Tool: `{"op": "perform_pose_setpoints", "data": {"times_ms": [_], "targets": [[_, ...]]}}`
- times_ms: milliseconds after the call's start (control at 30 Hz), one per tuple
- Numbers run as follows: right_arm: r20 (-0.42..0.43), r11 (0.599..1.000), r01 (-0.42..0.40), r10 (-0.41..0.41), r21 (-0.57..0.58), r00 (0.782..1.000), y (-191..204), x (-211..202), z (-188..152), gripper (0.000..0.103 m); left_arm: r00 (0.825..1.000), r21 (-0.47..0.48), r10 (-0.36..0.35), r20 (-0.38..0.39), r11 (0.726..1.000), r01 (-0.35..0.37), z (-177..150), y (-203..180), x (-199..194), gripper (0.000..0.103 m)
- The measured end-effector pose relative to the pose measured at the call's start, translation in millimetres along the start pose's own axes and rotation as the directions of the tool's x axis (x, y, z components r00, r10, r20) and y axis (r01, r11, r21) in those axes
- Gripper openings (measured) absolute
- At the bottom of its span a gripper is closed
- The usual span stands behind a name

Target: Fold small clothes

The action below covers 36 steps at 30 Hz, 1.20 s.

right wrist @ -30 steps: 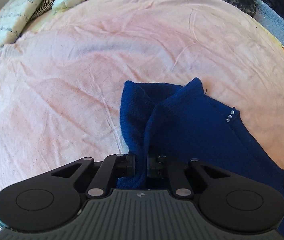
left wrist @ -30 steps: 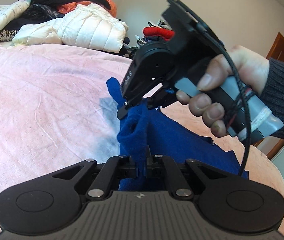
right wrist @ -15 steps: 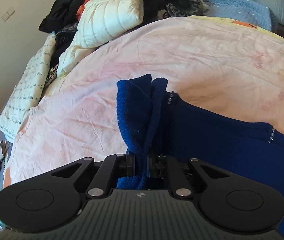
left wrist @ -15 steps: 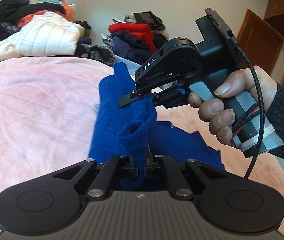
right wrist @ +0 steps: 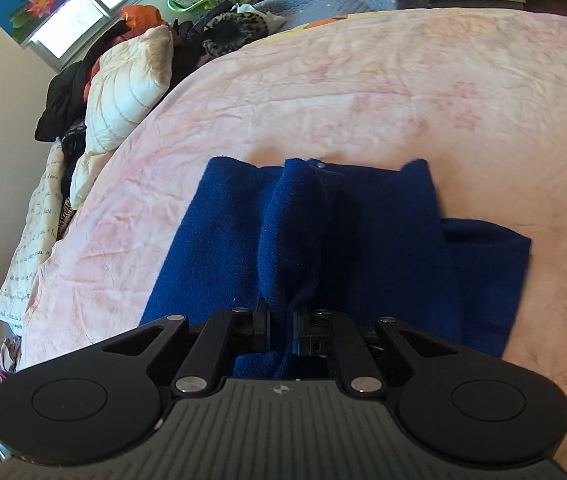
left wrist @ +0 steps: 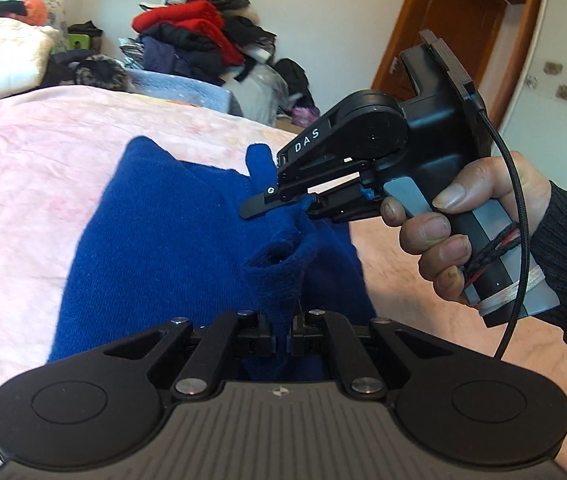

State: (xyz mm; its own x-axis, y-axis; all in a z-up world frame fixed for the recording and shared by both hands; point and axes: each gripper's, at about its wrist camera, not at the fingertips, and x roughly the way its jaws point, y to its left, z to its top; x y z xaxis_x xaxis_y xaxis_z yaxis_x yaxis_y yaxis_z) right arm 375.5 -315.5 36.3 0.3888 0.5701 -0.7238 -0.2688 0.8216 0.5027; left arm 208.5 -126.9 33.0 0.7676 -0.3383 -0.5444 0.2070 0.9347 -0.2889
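On pink bedspread [right wrist: 323, 92], your left gripper [left wrist: 282, 330] and right gripper [right wrist: 282, 330] each pinch blue knit garment [right wrist: 383, 248] edge, lifting layer for fold.

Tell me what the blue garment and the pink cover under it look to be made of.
Blue garment: looks like a soft knit, wool or acrylic; matte, fuzzy surface, fine ribbed stitches on the pinched fold. Pink cover: thin woven fabric, probably cotton; matte, finely creased, with a faint floral print.

Bright window [right wrist: 83, 12] daylight, sharp frames, strong fisheye edge curving.
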Motion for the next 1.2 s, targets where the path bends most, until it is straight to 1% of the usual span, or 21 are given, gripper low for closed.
{"op": "perform_pose_setpoints", "data": {"times_ms": [133, 200, 267, 333, 367, 500, 600, 633, 667, 767, 800, 867, 900, 967, 1000, 1033, 1067, 1100, 1133, 1167, 1200], "targets": [[0.049, 1.000, -0.008, 0.009, -0.022, 0.999, -12.7, -16.0, -3.9, 0.013, 1.000, 0.047, -0.015, 0.006, 0.999, 0.015, 0.1, -21.7, 12.8, 0.004], [0.079, 0.999, -0.032, 0.035, -0.037, 0.996, -16.9, -25.8, -3.5, 0.013, 1.000, 0.079, -0.021, 0.005, 0.997, 0.021, 0.9, -27.0, 17.3, 0.004], [0.089, 0.998, -0.061, 0.060, 0.011, 0.994, -34.6, -28.2, -2.8, 0.012, 1.000, 0.114, -0.011, -0.018, 0.993, 0.013, 0.8, -28.1, 28.8, 0.004], [0.070, 0.998, -0.038, 0.034, 0.057, 0.997, -53.9, -18.7, -8.0, 0.012, 0.998, 0.116, -0.002, -0.063, 0.993, 0.009, -3.4, -31.2, 36.8, 0.004], [0.064, 0.997, -0.035, 0.031, 0.070, 0.997, -62.2, -15.3, -14.0, 0.012, 0.998, 0.121, 0.000, -0.070, 0.993, 0.009, -5.4, -32.0, 38.2, 0.004], [0.109, 0.991, -0.086, 0.075, 0.103, 0.991, -71.9, -18.7, -24.8, 0.011, 0.998, 0.182, 0.011, -0.061, 0.983, 0.000, -11.7, -35.9, 40.8, 0.004], [0.114, 0.984, -0.107, 0.091, 0.142, 0.989, -80.5, -11.9, -27.6, 0.011, 0.996, 0.210, 0.025, -0.086, 0.978, -0.007, -15.1, -40.4, 45.3, 0.004], [0.120, 0.981, -0.118, 0.100, 0.157, 0.988, -82.7, -10.6, -28.4, 0.015, 0.996, 0.220, 0.027, -0.082, 0.975, -0.008, -14.9, -40.8, 45.5, 0.004], [0.129, 0.975, -0.135, 0.112, 0.178, 0.985, -84.9, -11.5, -27.6, 0.023, 0.996, 0.228, 0.028, -0.079, 0.974, -0.009, -15.8, -40.9, 45.7, 0.004], [0.199, 0.959, -0.172, 0.127, 0.224, 0.972, -88.8, -23.6, -20.8, 0.028, 0.997, 0.248, 0.033, -0.072, 0.969, -0.014, -19.6, -41.4, 45.1, 0.004], [0.227, 0.959, -0.171, 0.119, 0.225, 0.967, -88.2, -27.7, -16.7, 0.032, 0.997, 0.252, 0.034, -0.072, 0.968, -0.015, -20.7, -41.6, 45.8, 0.004], [0.267, 0.968, -0.125, 0.063, 0.220, 0.961, -83.9, -32.0, -5.9, 0.036, 0.997, 0.264, 0.039, -0.070, 0.964, -0.019, -21.5, -43.4, 45.8, 0.004], [0.270, 0.972, -0.091, 0.030, 0.217, 0.962, -82.1, -30.7, 0.6, 0.036, 0.997, 0.266, 0.041, -0.071, 0.964, -0.021, -21.3, -43.9, 46.2, 0.004], [0.252, 0.974, -0.051, -0.007, 0.223, 0.968, -80.7, -21.9, 13.0, 0.036, 0.996, 0.274, 0.045, -0.071, 0.961, -0.024, -22.1, -46.4, 45.1, 0.004], [0.241, 0.973, -0.038, -0.018, 0.228, 0.970, -80.6, -16.8, 17.2, 0.032, 0.996, 0.282, 0.047, -0.070, 0.959, -0.025, -22.4, -47.0, 44.8, 0.004], [0.223, 0.973, -0.030, -0.023, 0.230, 0.975, -80.2, -11.7, 20.6, 0.008, 0.996, 0.289, 0.048, -0.069, 0.957, -0.026, -22.6, -47.4, 44.5, 0.004], [0.206, 0.972, -0.031, -0.018, 0.232, 0.978, -80.3, -8.4, 22.3, 0.009, 0.997, 0.295, 0.047, -0.068, 0.955, -0.025, -23.1, -48.1, 42.9, 0.004], [0.232, 0.974, -0.025, -0.029, 0.225, 0.972, -77.6, -11.7, 22.1, 0.009, 0.997, 0.300, 0.046, -0.066, 0.954, -0.025, -22.9, -48.1, 42.2, 0.004], [0.277, 0.979, -0.035, -0.022, 0.201, 0.960, -74.4, -19.4, 21.2, 0.008, 0.997, 0.305, 0.046, -0.063, 0.952, -0.024, -23.2, -47.7, 41.9, 0.004], [0.313, 0.977, -0.068, 0.003, 0.200, 0.950, -75.7, -27.5, 18.4, 0.008, 0.997, 0.311, 0.046, -0.063, 0.950, -0.024, -23.5, -47.7, 42.3, 0.004], [0.324, 0.968, -0.102, 0.023, 0.229, 0.946, -83.3, -30.5, 16.1, 0.008, 0.997, 0.315, 0.048, -0.066, 0.949, -0.025, -24.0, -47.4, 43.3, 0.004]]}}
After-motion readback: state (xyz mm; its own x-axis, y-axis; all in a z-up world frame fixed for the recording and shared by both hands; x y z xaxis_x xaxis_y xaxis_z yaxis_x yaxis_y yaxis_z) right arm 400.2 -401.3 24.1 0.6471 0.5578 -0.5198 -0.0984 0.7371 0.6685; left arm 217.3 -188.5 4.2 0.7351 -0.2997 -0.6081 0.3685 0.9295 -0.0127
